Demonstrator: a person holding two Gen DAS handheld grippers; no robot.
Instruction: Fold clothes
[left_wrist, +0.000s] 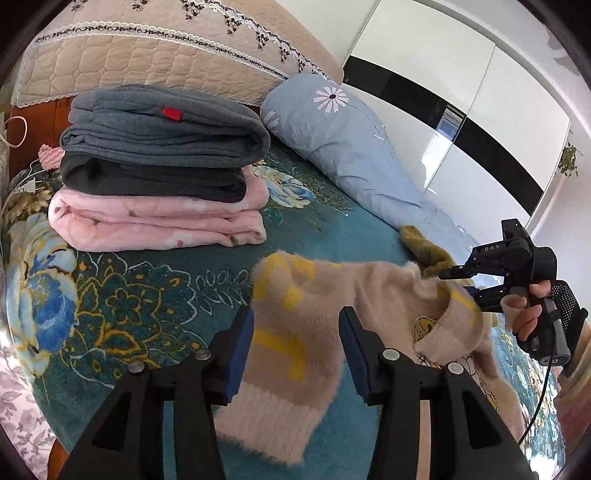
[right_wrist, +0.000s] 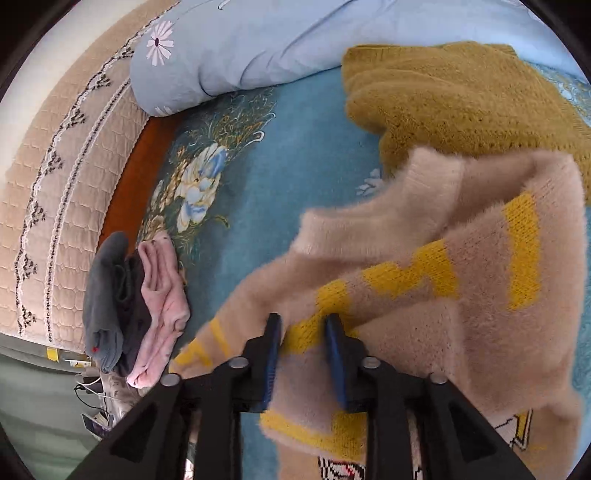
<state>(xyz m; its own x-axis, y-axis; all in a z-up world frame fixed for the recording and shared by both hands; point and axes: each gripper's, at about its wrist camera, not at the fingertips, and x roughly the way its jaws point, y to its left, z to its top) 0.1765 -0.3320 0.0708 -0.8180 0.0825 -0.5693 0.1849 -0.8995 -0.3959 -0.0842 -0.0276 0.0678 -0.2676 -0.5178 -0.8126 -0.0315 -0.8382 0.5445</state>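
You are looking at a fuzzy beige knit sweater (left_wrist: 325, 306), a plush teal blanket (left_wrist: 147, 295), matt black plastic gripper fingers (left_wrist: 173, 417) and glossy wardrobe doors (left_wrist: 480, 110).

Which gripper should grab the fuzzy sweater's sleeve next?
Probably the right gripper. Its open pads sit right over the beige sweater, close to the floppy sleeve. The left gripper is open too, but sits down by the ribbed hem, farther from that sleeve.
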